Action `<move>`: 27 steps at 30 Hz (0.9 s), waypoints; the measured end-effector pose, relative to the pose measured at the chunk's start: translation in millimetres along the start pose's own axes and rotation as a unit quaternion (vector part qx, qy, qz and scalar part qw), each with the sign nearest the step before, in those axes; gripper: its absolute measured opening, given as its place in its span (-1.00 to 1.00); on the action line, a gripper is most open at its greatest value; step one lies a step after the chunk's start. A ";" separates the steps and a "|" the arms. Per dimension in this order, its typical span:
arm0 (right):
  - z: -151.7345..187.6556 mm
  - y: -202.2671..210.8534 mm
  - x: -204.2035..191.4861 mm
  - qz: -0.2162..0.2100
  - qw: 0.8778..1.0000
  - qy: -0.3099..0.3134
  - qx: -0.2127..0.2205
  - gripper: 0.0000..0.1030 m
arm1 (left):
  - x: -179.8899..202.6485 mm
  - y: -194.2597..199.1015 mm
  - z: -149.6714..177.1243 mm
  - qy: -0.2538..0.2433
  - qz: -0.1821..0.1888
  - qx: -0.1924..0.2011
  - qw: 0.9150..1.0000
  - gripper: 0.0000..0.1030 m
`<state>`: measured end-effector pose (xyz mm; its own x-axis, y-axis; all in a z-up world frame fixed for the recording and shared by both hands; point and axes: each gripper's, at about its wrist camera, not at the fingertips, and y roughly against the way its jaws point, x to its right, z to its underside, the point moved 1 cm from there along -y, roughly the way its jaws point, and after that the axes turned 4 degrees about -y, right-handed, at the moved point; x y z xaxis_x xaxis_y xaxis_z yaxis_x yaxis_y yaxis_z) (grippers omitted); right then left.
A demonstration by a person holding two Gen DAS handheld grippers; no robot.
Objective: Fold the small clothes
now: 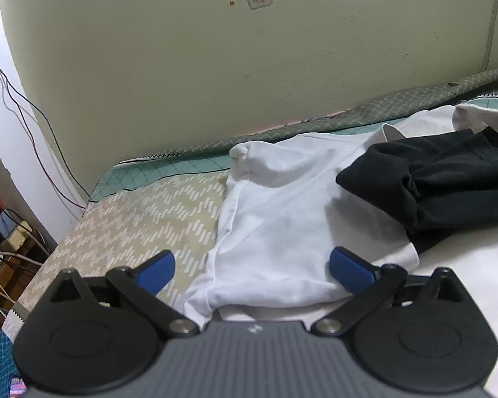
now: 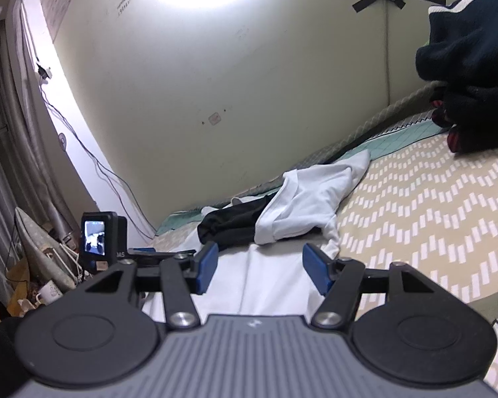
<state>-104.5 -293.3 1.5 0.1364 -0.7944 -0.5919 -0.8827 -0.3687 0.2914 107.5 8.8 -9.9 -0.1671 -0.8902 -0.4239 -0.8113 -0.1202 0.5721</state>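
A white garment (image 1: pixel 282 205) lies rumpled on the bed, and a black garment (image 1: pixel 441 179) rests on its right part. My left gripper (image 1: pixel 252 272) is open wide over the white garment's near edge, one blue pad on each side, neither pressing the cloth. In the right wrist view, flat white cloth (image 2: pixel 259 285) runs under my right gripper (image 2: pixel 262 268), which is open with nothing pinched. Ahead of it lie a bunched white piece (image 2: pixel 308 205) and the black garment (image 2: pixel 232 224). The left gripper's camera (image 2: pixel 99 238) shows at the left.
The bed has a beige zigzag-patterned sheet (image 1: pixel 142 225) with a teal border by the cream wall (image 1: pixel 215 66). A dark heap of clothes (image 2: pixel 471 66) sits at the far right of the bed. Cables and clutter (image 1: pixel 3 232) lie beyond the left bed edge.
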 end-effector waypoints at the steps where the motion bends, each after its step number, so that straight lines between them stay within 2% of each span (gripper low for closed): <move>1: 0.2 -0.2 -0.3 0.000 1.000 0.000 0.000 0.17 | 0.0 -0.5 0.1 -0.001 0.000 0.000 1.000 1.00; 11: -1.5 2.4 4.4 0.018 1.000 -0.017 0.018 0.22 | -6.2 -3.1 -0.1 0.016 0.017 -0.006 1.000 1.00; 21: -5.8 -0.2 19.9 0.033 0.998 -0.061 0.011 0.25 | -14.1 -5.6 1.0 0.040 0.037 -0.014 0.998 1.00; 27: -5.1 -4.7 19.9 0.060 0.996 -0.059 0.002 0.25 | -18.0 -6.4 1.6 0.054 0.050 -0.019 0.997 1.00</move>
<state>-95.4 -309.8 -7.8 -0.0235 -0.7707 -0.6368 -0.8913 -0.2723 0.3625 114.8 26.3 -7.1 -0.1821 -0.9407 -0.2863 -0.7722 -0.0435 0.6339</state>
